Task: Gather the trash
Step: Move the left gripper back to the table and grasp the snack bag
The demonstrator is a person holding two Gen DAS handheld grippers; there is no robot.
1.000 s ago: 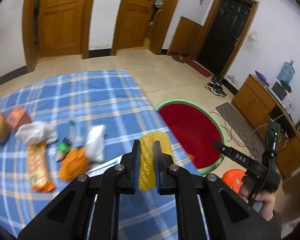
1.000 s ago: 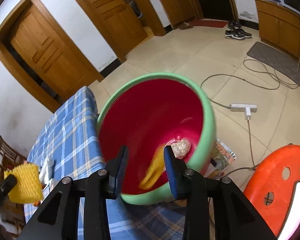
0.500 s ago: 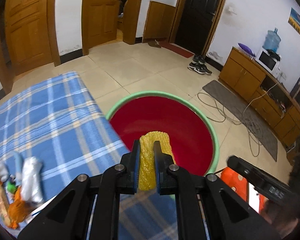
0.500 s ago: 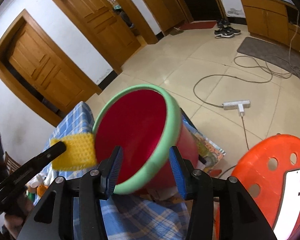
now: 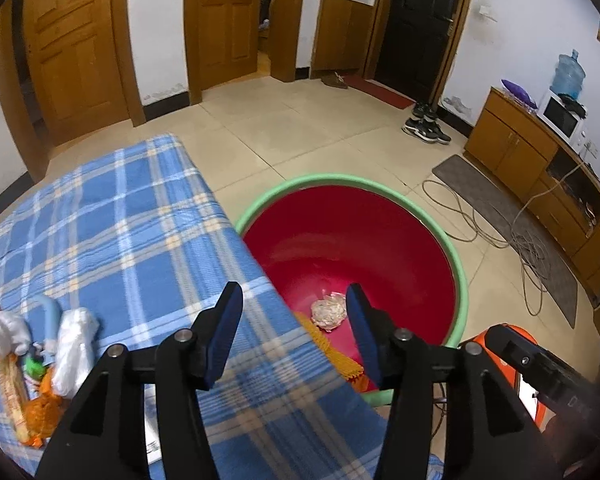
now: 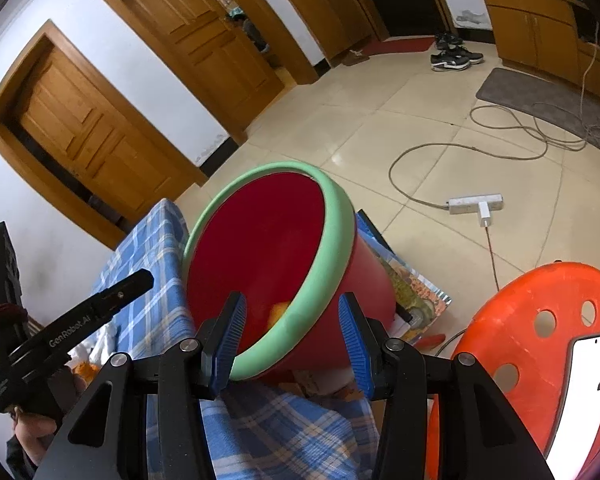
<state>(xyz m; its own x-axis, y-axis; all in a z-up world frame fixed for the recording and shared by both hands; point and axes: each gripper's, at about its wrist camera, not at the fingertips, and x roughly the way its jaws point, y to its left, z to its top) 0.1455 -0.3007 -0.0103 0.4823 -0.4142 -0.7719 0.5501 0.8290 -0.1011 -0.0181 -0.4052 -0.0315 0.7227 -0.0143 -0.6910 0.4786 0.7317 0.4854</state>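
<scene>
Now the left gripper (image 5: 294,330) has just opened, empty; yellow foam netting (image 5: 332,354) lies inside the red tub (image 5: 458,280). Right gripper (image 6: 290,338) stands apart, holding nothing.

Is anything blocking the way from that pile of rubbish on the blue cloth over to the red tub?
Nothing visible does. Between the rubbish pile and the red tub lies only bare checked cloth. The left gripper, jaws just opened and empty, hangs above the table edge, not in the path.

The red basin's (image 5: 380,240) mouth lies open beside the blue-checked table edge (image 5: 260,276); an orange stool (image 6: 540,320) crowds its right.
</scene>
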